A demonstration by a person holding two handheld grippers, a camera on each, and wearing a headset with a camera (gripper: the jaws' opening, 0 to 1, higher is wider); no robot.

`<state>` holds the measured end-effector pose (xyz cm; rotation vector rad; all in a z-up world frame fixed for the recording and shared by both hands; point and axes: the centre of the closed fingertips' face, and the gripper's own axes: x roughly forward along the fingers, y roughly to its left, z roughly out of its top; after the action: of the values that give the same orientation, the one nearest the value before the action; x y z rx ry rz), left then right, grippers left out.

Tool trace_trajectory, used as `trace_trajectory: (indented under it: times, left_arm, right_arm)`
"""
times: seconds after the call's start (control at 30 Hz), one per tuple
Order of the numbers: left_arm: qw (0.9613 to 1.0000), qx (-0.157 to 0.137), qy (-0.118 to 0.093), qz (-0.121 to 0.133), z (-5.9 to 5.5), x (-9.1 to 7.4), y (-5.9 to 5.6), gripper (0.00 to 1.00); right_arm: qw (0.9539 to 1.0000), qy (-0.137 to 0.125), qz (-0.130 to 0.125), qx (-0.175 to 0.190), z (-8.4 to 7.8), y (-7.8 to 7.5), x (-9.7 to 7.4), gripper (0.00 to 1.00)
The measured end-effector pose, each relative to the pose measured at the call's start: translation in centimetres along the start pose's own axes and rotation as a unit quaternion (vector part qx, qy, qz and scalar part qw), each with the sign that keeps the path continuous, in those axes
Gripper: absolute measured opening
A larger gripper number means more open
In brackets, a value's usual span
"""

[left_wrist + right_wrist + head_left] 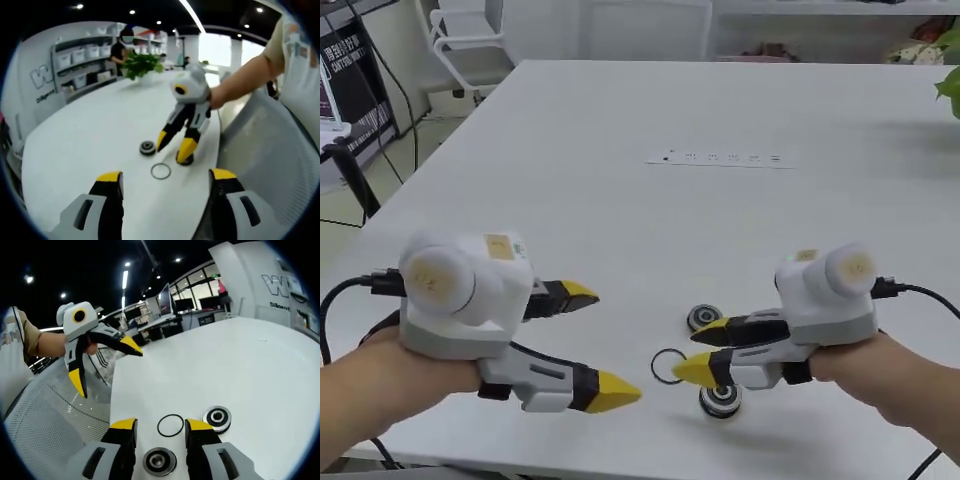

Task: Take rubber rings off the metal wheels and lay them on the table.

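Note:
A loose black rubber ring lies flat on the white table, near its front edge. Two small metal wheels sit close by: one just beyond the ring, the other nearer me, below my right gripper's jaws. My right gripper is open, its yellow tips just right of the ring and holding nothing. My left gripper hovers wide open left of the ring.
A white power strip lies at mid-table. Green plant leaves reach in at the far right edge. A chair stands beyond the far left corner. Cables trail from both grippers.

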<state>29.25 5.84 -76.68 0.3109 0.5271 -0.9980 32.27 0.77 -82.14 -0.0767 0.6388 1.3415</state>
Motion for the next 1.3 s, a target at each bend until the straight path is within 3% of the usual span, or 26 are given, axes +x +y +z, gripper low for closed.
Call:
trace_trajectory:
  times: [0.3, 0.6, 0.93, 1.3]
  left_arm:
    - [0.9999, 0.006, 0.003, -0.014, 0.4, 1.2, -0.1, 0.70]
    - [0.9996, 0.012, 0.006, -0.024, 0.9, 2.5, -0.5, 0.69]
    - [0.9986, 0.027, 0.010, -0.045, 1.5, 4.8, -1.3, 0.67]
    - [0.9971, 0.036, 0.022, -0.063, 1.3, 6.5, -2.0, 0.63]
  right_arm:
    - [0.9997, -0.023, -0.012, 0.000, 0.3, -0.4, -2.3, 0.40]
    - [0.9991, -0.033, -0.025, 0.002, -0.3, -0.7, -3.9, 0.43]
    - [0.9991, -0.031, -0.029, 0.000, -1.4, -0.3, -4.3, 0.45]
    - [0.9992, -0.023, -0.031, -0.007, -3.1, -0.1, -4.3, 0.46]
